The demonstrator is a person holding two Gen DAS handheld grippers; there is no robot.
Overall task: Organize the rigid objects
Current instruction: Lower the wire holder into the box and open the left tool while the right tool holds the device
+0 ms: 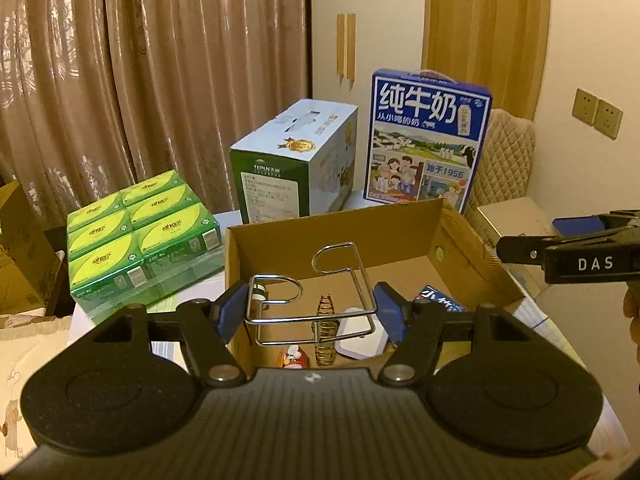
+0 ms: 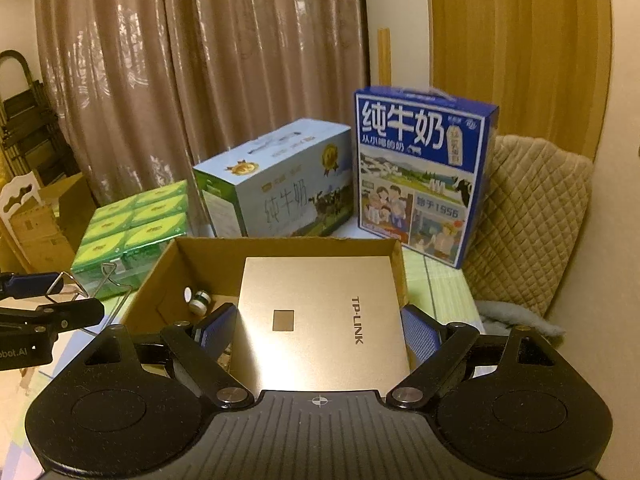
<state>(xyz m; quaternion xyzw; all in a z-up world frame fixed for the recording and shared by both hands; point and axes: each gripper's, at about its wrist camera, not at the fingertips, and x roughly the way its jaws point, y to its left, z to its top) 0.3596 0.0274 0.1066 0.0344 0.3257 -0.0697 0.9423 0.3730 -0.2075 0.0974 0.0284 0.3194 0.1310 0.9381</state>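
Brown curtains hang behind a pale counter [image 1: 568,344] crowded with packaging: a shrink-wrapped block of green tissue packs [image 1: 140,248], a green and blue milk carton case [image 1: 296,160] lying long, and a blue milk case [image 1: 428,136] standing upright; in front of them sits an open cardboard box [image 1: 472,248], seemingly the collecting bin; the left gripper [image 1: 310,312] has its fingers closed on a bent wire rack [image 1: 320,300], pads pressing its outer wires, holding it over the box's near edge above small items already inside, including a white flat object [image 1: 360,344] and a blue packet [image 1: 436,300]; the right gripper [image 2: 316,332] clamps a gold TP-LINK box [image 2: 320,320] by its two sides, level above the cardboard box's right half, with a small white bottle [image 2: 200,302] visible on the box floor beside it; both things look poised for lowering, the flat gold box likely needing the floor space and the open wire frame fitting over the clutter.
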